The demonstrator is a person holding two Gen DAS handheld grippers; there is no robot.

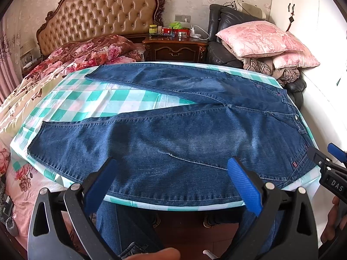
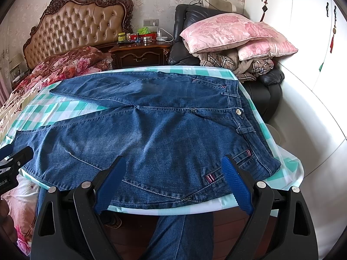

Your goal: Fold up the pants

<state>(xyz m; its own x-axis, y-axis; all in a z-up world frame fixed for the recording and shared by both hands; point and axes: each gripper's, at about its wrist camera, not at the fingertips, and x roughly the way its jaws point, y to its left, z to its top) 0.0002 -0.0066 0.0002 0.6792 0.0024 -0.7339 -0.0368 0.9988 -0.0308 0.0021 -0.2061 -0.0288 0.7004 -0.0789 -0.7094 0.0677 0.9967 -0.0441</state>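
A pair of blue jeans [image 1: 173, 130] [image 2: 151, 130] lies flat on a table with a green-and-white checked cloth [image 1: 91, 99] [image 2: 43, 108]. The waist is at the right and the two legs spread apart toward the left. My left gripper [image 1: 173, 173] hovers open over the near edge of the near leg. Over the hip and pocket area near the waistband my right gripper [image 2: 173, 171] stands open too, and it also shows at the right edge of the left wrist view. Nothing is between either pair of blue pads [image 1: 243, 184] [image 2: 234, 184].
A bed with a floral quilt [image 1: 71, 56] and a tufted headboard stands at the left. Behind the table are a wooden nightstand [image 1: 175, 47] and a dark armchair piled with pink pillows [image 1: 264, 36]. White wardrobe doors [image 2: 303, 43] are at the right. The person's denim-clad legs [image 2: 184, 238] show under the near edge.
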